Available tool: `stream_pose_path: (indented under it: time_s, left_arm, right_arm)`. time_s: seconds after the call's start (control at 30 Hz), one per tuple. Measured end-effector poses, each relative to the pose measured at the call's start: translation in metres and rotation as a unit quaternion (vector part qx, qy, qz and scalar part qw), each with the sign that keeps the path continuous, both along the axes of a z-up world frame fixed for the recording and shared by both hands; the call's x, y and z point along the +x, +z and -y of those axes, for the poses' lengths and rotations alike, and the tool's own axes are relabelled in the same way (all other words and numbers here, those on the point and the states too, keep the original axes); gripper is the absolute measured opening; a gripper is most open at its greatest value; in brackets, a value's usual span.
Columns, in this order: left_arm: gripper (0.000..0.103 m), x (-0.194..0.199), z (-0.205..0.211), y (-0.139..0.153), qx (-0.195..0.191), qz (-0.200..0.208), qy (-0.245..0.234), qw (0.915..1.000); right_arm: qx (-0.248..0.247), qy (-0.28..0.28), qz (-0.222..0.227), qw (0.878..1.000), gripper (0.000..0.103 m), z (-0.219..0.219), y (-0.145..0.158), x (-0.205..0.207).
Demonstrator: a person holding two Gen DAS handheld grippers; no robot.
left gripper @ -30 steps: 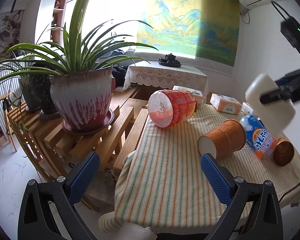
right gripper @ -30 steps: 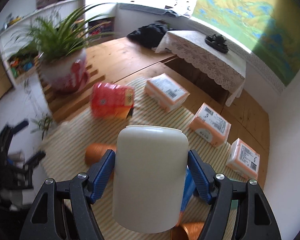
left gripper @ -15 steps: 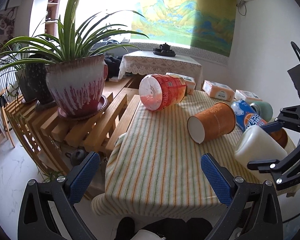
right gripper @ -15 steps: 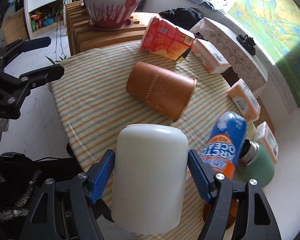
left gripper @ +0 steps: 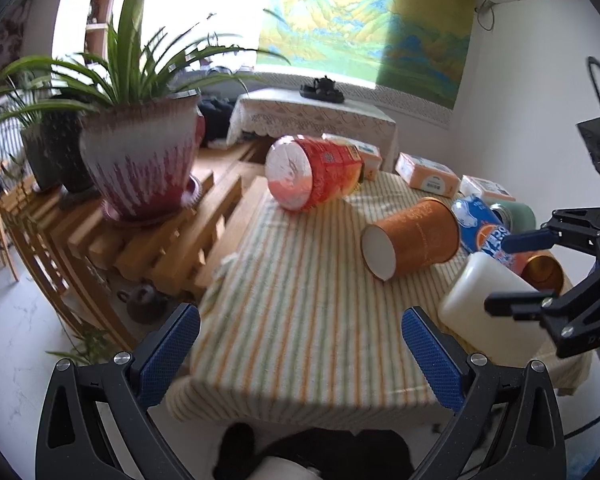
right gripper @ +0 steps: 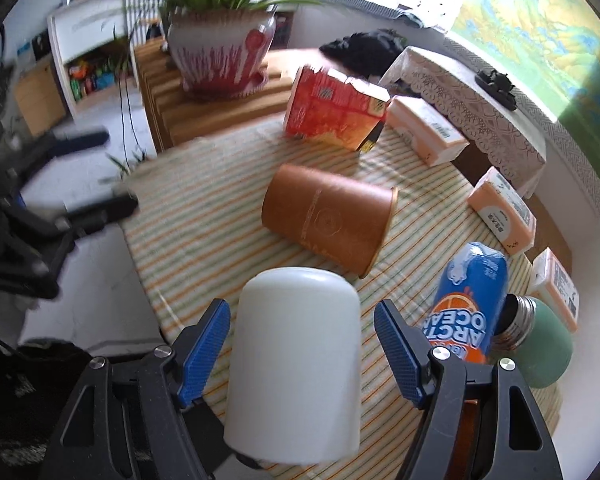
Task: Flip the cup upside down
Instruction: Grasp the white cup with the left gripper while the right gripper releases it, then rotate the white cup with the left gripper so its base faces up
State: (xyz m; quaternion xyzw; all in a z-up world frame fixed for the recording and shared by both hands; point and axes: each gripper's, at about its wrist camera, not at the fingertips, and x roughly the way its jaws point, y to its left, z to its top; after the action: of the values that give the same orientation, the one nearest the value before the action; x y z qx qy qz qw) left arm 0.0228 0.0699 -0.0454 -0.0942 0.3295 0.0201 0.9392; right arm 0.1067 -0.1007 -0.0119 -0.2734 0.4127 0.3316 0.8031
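The blue can (right gripper: 471, 300) lying on the striped tablecloth (right gripper: 204, 216) reads "ARCTIC OCEAN", though only parts of the letters show. The small writing on the orange-and-white packets (right gripper: 502, 214) at the far right edge can't be read. Near edge of the table: the white cup (right gripper: 296, 364) sits closed end away from the camera, between the right gripper (right gripper: 302, 344), whose blue pads (right gripper: 206, 344) stand a little off its sides, parted, not pinching. Just past it, an orange-brown tube (right gripper: 328, 220) lies on its side, and farther off a red carton (right gripper: 332, 110). A green flask (right gripper: 540, 344) lies to the can's right. The left gripper (left gripper: 300, 356) hovers spread wide over the table's near edge, nothing between its pads. Far left, a potted plant (left gripper: 140, 160) stands on a slatted wooden stand (left gripper: 160, 248); a landscape hanging (left gripper: 364, 20) covers the back wall.
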Motion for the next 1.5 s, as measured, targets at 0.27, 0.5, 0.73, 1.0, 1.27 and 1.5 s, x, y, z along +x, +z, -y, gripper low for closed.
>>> stream_pose_path:
  time_s: [0.27,0.5,0.73,1.0,1.27,1.5]
  left_arm:
    - [0.102,0.005,0.013,0.003,-0.050,-0.028,-0.011,0.9983]
    - [0.102,0.026,0.035,0.006,-0.136,-0.088,-0.023,0.9866]
    - [0.102,0.046,0.061,0.005,-0.207,-0.138,-0.014,0.9683]
    - [0.102,0.065,0.074,-0.003,-0.276,-0.170,0.016,0.9461]
    - [0.101,0.084,0.089,-0.014,-0.293,-0.189,0.027,0.9369]
    - [0.090,0.094,0.102,-0.024,-0.284,-0.203,0.021,0.9368]
  right_arm:
    - [0.104,-0.111,0.036,0.988,0.071,0.067,0.020,-0.034]
    - [0.162,-0.223,0.053,0.960,0.071,0.126,0.012,-0.066]
    - [0.198,-0.278,0.046,0.939,0.071,0.171,0.002,-0.085]
    - [0.214,-0.303,0.046,0.927,0.071,0.199,-0.009,-0.097]
    - [0.213,-0.308,0.049,0.926,0.071,0.205,-0.016,-0.101]
    - [0.206,-0.324,0.053,0.922,0.071,0.212,-0.022,-0.100]
